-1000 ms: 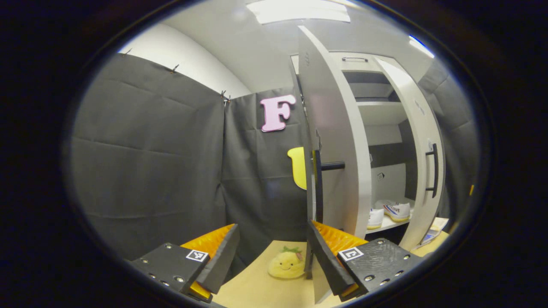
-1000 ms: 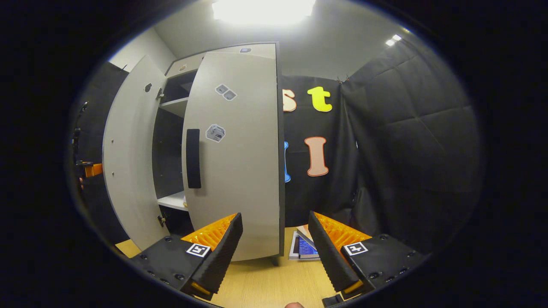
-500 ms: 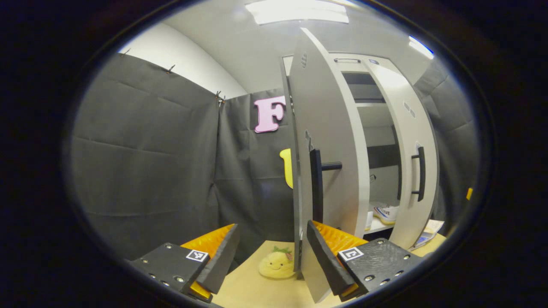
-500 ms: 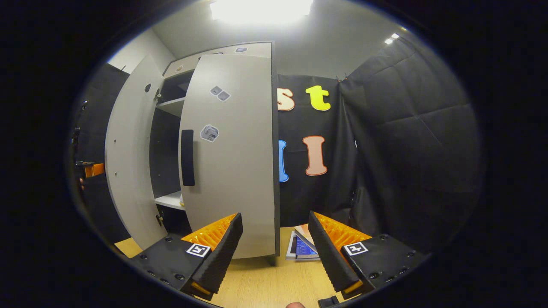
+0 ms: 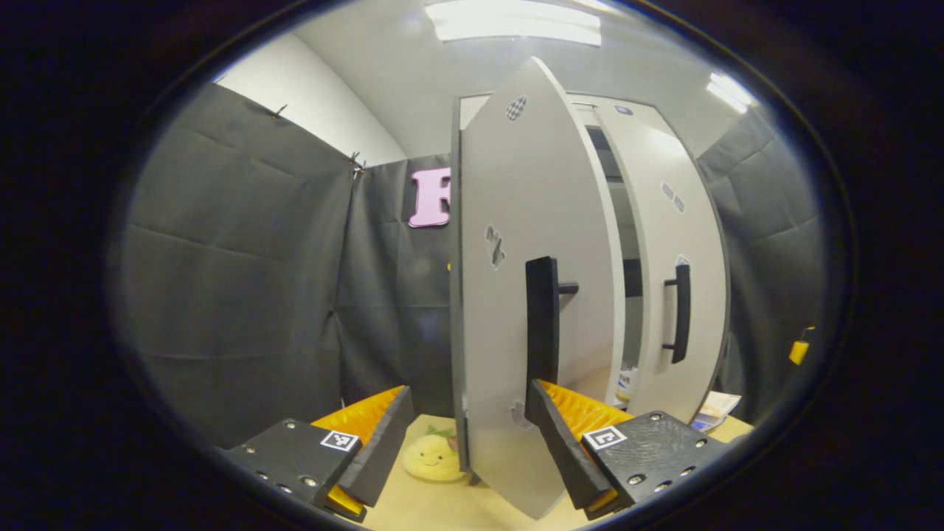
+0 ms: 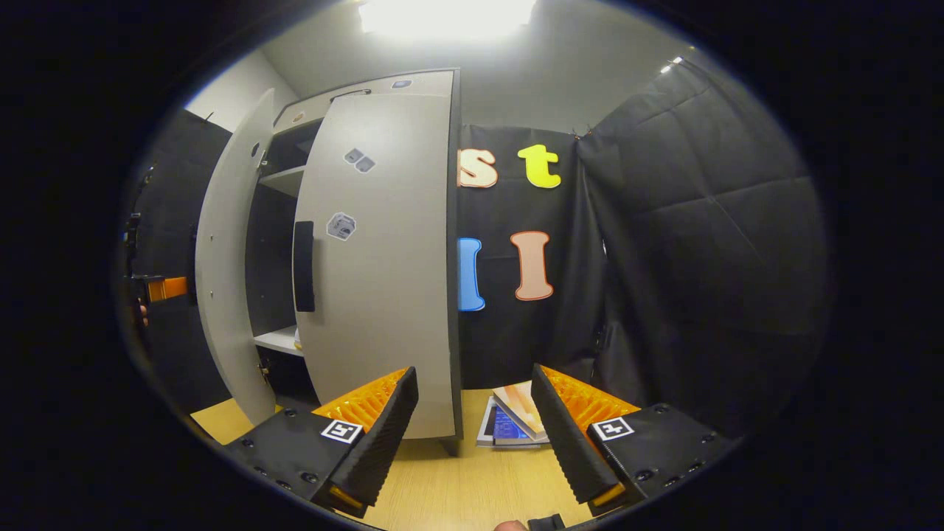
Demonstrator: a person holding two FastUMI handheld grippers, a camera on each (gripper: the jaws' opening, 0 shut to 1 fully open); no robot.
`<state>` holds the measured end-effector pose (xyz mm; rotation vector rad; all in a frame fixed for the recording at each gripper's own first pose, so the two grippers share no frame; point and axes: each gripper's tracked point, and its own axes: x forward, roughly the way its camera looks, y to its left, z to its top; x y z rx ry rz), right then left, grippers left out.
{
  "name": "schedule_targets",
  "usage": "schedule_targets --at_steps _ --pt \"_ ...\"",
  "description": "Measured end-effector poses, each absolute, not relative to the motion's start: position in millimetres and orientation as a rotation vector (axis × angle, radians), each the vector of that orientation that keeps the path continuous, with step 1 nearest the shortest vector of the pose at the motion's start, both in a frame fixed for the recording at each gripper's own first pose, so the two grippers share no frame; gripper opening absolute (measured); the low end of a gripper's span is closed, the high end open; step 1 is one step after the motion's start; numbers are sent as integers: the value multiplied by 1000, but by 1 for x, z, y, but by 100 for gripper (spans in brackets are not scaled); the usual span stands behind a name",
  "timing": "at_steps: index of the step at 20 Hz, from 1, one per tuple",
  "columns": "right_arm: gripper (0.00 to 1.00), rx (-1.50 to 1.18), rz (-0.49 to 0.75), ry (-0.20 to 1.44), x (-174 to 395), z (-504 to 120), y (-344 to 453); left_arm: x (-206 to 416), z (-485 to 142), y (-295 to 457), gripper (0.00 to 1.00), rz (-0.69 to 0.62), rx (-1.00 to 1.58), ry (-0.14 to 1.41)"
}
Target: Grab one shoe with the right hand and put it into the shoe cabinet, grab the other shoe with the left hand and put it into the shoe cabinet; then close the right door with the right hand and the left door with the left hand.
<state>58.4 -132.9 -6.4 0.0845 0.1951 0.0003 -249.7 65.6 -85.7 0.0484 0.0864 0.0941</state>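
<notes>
In front of a pale grey shoe cabinet (image 6: pixel 435 81) in a booth with dark cloth walls, two hand-held grippers face its doors. In the left gripper view, the left gripper (image 5: pixel 468 442) has its fingers spread wide with nothing gripped; the lower edge of the left door (image 5: pixel 509 295) stands between them, close against the right-hand finger (image 5: pixel 560 442). That door is partly swung in, its black handle (image 5: pixel 542 324) facing the camera. Through the narrow gap between the doors, a small part of a white shoe (image 5: pixel 625 382) sits on a low shelf inside. A yellow plush toy (image 5: pixel 431 457) lies on the wooden floor (image 5: pixel 442 509) beside the door's foot.

In the right gripper view, the right gripper (image 6: pixel 476 435) is also spread and empty, near the right door (image 6: pixel 376 258), which is almost closed. A dark handle (image 6: pixel 303 265) runs down its left side. Some magazines (image 6: pixel 512 420) lie on the floor beyond the fingers. The left gripper (image 6: pixel 158 287) shows far off at the left edge.
</notes>
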Motion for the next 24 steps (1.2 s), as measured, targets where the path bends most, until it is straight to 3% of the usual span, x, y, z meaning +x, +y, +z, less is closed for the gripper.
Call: schedule_targets --at_steps 10,17,18,20,24 --pt "97 125 33 220 56 -15 -141 -261 -97 10 94 49 71 89" --pt "97 134 85 171 34 18 -85 -308 -89 34 94 9 65 91" --pt "92 133 93 167 29 22 -77 -316 -87 39 94 4 60 92" --pt "97 119 98 162 19 30 -65 -332 -79 48 94 -6 56 82" --pt "97 104 103 148 -4 43 -46 -364 -71 65 94 -17 63 70"
